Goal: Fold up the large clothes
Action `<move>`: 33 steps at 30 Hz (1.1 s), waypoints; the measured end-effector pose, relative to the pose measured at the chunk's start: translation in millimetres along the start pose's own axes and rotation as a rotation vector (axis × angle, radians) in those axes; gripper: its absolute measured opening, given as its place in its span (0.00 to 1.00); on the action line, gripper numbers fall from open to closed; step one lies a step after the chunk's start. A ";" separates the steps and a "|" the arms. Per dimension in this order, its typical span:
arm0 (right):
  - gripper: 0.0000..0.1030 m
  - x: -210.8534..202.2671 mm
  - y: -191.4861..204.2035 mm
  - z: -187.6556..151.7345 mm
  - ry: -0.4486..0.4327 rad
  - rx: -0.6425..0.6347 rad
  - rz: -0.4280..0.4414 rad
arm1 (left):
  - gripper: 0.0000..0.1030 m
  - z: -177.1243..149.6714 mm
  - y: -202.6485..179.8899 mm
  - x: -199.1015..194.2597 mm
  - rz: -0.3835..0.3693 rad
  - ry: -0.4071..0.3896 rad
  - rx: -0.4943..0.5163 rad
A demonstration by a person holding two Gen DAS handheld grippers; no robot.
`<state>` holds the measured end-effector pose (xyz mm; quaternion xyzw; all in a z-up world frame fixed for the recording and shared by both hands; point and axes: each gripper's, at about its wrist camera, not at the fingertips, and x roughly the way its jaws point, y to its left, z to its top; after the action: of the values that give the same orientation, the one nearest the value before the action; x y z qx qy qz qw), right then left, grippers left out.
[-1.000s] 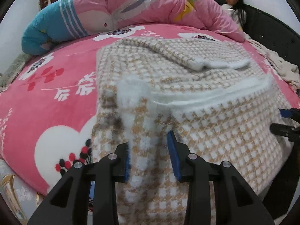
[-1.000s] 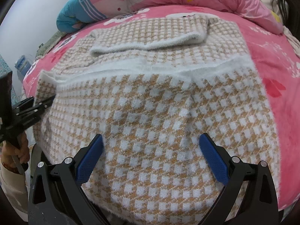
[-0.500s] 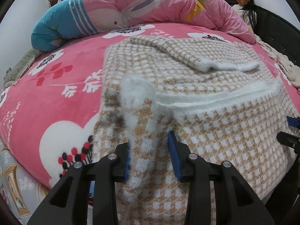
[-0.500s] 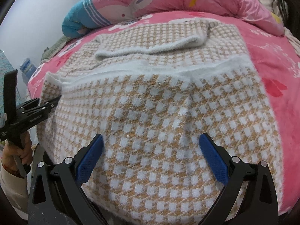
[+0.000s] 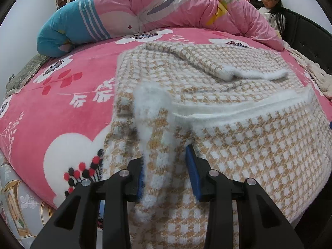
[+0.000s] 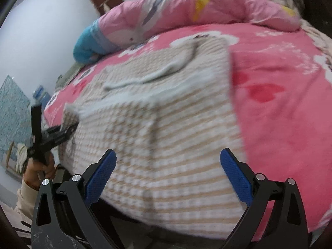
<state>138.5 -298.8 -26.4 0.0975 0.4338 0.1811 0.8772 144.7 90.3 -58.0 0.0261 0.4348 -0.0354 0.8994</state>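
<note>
A large tan-and-white checked knit sweater (image 5: 228,83) with fuzzy white trim lies partly folded on the pink bed (image 5: 51,103). My left gripper (image 5: 166,176) is shut on a bunched fold at the sweater's near left corner, and the white edge is pulled up between the blue pads. The right wrist view is blurred by motion. In it my right gripper (image 6: 168,155) stands wide open above the sweater's (image 6: 166,124) near right part, with nothing pinched. The left gripper (image 6: 68,128) shows at the sweater's left edge, held by a hand (image 6: 39,170).
A rolled pink and blue quilt (image 5: 166,10) lies across the far side of the bed. A person (image 5: 271,10) sits at the back right by a dark headboard (image 5: 307,37). A beige blanket (image 5: 319,76) lies at the right edge. The bed drops off at the near left.
My right gripper has swung to the right, still open, so its view shows more pink bed on that side. It has nearly left the left wrist view. The left gripper keeps its hold.
</note>
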 end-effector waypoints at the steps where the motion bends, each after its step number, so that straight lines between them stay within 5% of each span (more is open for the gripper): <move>1: 0.91 -1.0 -4.7 5.9 -0.003 -0.002 -0.017 | 0.34 -0.3 -0.2 0.0 0.002 -0.001 0.000; 14: 0.52 53.6 -17.5 52.6 0.079 0.000 -0.008 | 0.34 -1.5 3.5 0.1 0.000 -0.004 -0.007; 22: 0.40 21.7 -4.1 26.3 0.117 -0.071 0.014 | 0.34 -0.7 3.9 0.1 0.010 -0.001 -0.019; 33: 0.26 54.2 -2.7 39.5 0.156 -0.104 -0.106 | 0.34 2.8 -3.0 0.5 0.040 0.023 -0.042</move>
<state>200.8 -280.1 -42.7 0.0143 0.4951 0.1637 0.8531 146.9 87.1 -56.7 0.0165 0.4451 -0.0079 0.8953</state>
